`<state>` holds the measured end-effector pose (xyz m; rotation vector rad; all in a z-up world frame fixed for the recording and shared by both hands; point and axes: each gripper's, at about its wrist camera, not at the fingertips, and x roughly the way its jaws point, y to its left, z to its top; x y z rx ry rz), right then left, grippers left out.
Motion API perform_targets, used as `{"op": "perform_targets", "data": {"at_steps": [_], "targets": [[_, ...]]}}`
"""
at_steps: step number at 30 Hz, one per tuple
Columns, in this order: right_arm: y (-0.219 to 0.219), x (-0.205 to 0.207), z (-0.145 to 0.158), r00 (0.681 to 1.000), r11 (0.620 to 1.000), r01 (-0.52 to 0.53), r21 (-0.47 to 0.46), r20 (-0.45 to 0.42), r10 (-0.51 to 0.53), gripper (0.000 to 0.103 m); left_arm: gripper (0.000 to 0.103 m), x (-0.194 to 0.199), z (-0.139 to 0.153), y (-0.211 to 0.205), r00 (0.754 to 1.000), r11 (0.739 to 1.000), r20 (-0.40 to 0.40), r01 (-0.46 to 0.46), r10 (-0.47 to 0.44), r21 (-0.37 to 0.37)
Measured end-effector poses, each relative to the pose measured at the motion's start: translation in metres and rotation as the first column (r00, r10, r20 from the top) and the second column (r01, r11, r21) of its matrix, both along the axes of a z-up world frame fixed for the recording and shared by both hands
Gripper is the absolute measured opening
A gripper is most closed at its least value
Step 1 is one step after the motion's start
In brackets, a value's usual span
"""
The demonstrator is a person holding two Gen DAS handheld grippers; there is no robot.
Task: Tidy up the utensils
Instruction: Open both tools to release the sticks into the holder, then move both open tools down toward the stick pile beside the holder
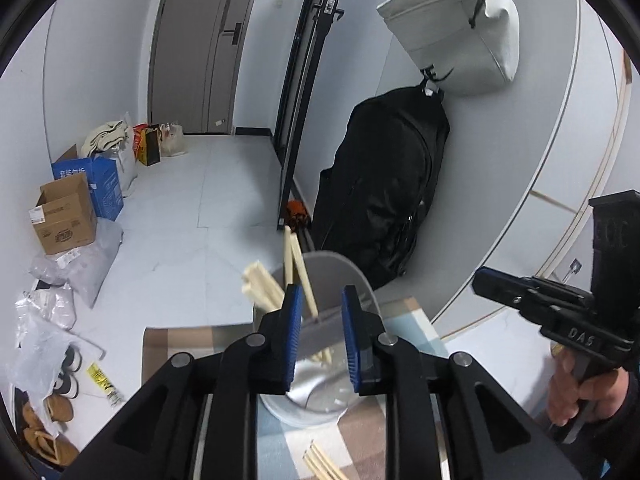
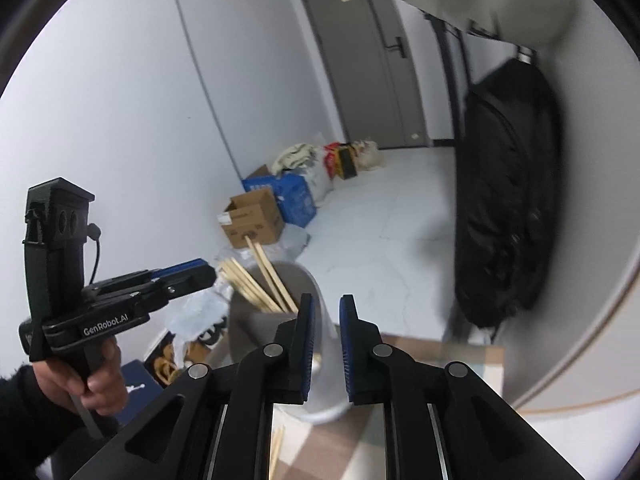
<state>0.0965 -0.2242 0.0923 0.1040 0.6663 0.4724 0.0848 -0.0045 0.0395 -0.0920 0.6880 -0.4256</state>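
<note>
Grey-white floor tiles (image 1: 224, 216) are seen across the room, closed off at the far end by a dark grey door (image 1: 192, 40). A black backpack (image 1: 384, 176) is leaned against the pale wall, and a light grey bag (image 1: 456, 28) is hung above it. Along the opposite wall a brown cardboard box (image 1: 66, 216) and a blue carton (image 1: 100, 180) are set side by side, with plastic bags and shoes scattered nearer the camera.

A checked cloth (image 1: 404, 316) in brown, cream and pale blue is spread over the table. On it a grey utensil holder (image 1: 340, 272) is stood upright, with a tall back wall and a low front rim. Pale wooden chopsticks (image 1: 296, 264) are held inside it, leaning out over its left edge. More loose chopsticks (image 1: 320, 464) are left lying on the cloth in front of the holder.

The left gripper (image 1: 318, 320) is poised just above the holder, its blue pads slightly parted and nothing pressed between them. The right gripper (image 2: 326, 332) is likewise held over the holder's front rim, its pads a little apart and empty. Each tool is grasped by a bare hand (image 1: 576, 392) emerging from a dark sleeve.
</note>
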Motion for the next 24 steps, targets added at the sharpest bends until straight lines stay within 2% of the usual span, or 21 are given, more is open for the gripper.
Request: {"op": "perform_targets", "data": {"at_steps": [2, 4, 7, 9, 10, 11, 14, 15, 17, 19, 24], "targets": [[-0.006, -0.011, -0.001, 1.0, 1.0, 0.015, 0.012, -0.002, -0.015, 0.018, 0.031, -0.011, 0.001, 0.001, 1.0, 1.0, 0.004, -0.013, 0.013, -0.004], [-0.01, -0.022, 0.0, 1.0, 1.0, 0.014, 0.023, 0.005, -0.014, 0.03, 0.042, -0.02, 0.004, 0.005, 0.999, 0.999, 0.019, -0.042, 0.042, -0.013], [-0.005, -0.041, -0.002, 1.0, 1.0, 0.003, 0.02, 0.023, -0.003, 0.041, 0.044, -0.033, 0.011, 0.007, 0.995, 0.996, 0.04, -0.087, 0.087, -0.025], [-0.002, -0.05, -0.005, 1.0, 1.0, -0.006, 0.019, 0.023, 0.006, 0.047, 0.051, -0.043, 0.013, 0.005, 0.992, 0.993, 0.055, -0.114, 0.115, -0.021], [-0.001, -0.054, -0.007, 1.0, 1.0, -0.007, 0.019, 0.019, 0.006, 0.053, 0.062, -0.049, 0.014, 0.004, 0.989, 0.992, 0.068, -0.129, 0.13, -0.012], [0.001, -0.057, -0.009, 1.0, 1.0, -0.012, 0.023, 0.016, 0.011, 0.054, 0.069, -0.056, 0.014, 0.001, 0.987, 0.99, 0.085, -0.139, 0.139, -0.007], [0.003, -0.068, -0.014, 1.0, 1.0, -0.014, 0.021, 0.011, 0.013, 0.061, 0.073, -0.072, 0.015, -0.001, 0.978, 0.987, 0.129, -0.161, 0.161, -0.008], [0.004, -0.072, -0.015, 1.0, 1.0, -0.012, 0.024, 0.012, 0.012, 0.067, 0.075, -0.073, 0.014, -0.001, 0.978, 0.986, 0.127, -0.167, 0.167, -0.009], [0.006, -0.08, -0.017, 1.0, 0.999, -0.021, 0.031, 0.011, 0.02, 0.069, 0.078, -0.078, 0.009, -0.004, 0.975, 0.983, 0.119, -0.185, 0.186, -0.015], [0.009, -0.087, -0.021, 1.0, 0.999, -0.024, 0.025, 0.012, 0.024, 0.076, 0.078, -0.081, 0.004, -0.004, 0.973, 0.979, 0.109, -0.203, 0.203, -0.009], [0.012, -0.099, -0.031, 0.999, 0.999, -0.037, 0.017, 0.003, 0.037, 0.084, 0.078, -0.091, -0.011, -0.006, 0.971, 0.974, 0.079, -0.225, 0.225, -0.001]]}}
